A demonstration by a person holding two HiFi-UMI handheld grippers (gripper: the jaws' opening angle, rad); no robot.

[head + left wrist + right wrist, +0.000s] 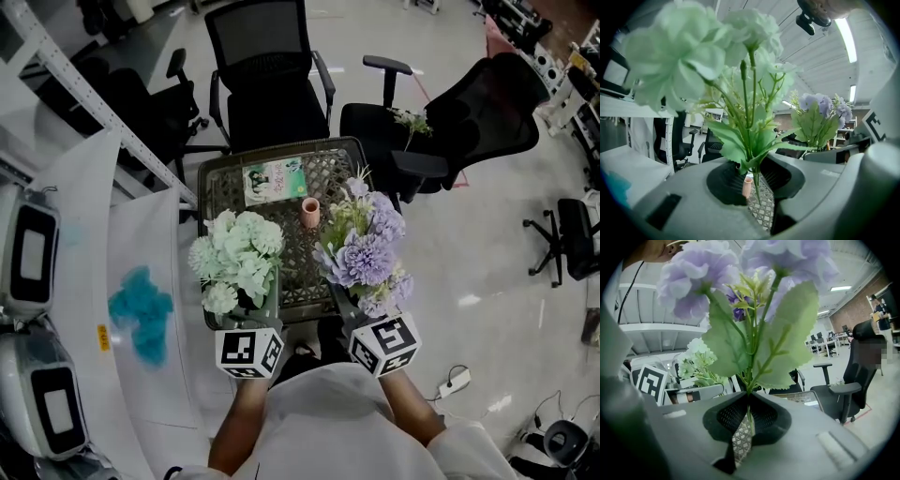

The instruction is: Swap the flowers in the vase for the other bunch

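Left gripper [255, 314] grasps the pale green bunch [236, 258], right gripper [343, 305] the lilac bunch [364, 251], low on thin stems [755, 180], near the empty pink vase [310, 213]. Probably light, bendy, top-heavy.

Hiding the jaw tips in the head view under the white bunch [236, 258] and the purple bunch [364, 253]. Blurring the white blooms in the left gripper view, cutting them at the top edge. Covering part of the pink vase [747, 186] there. Leaving print on the booklet [274, 179] unreadable.
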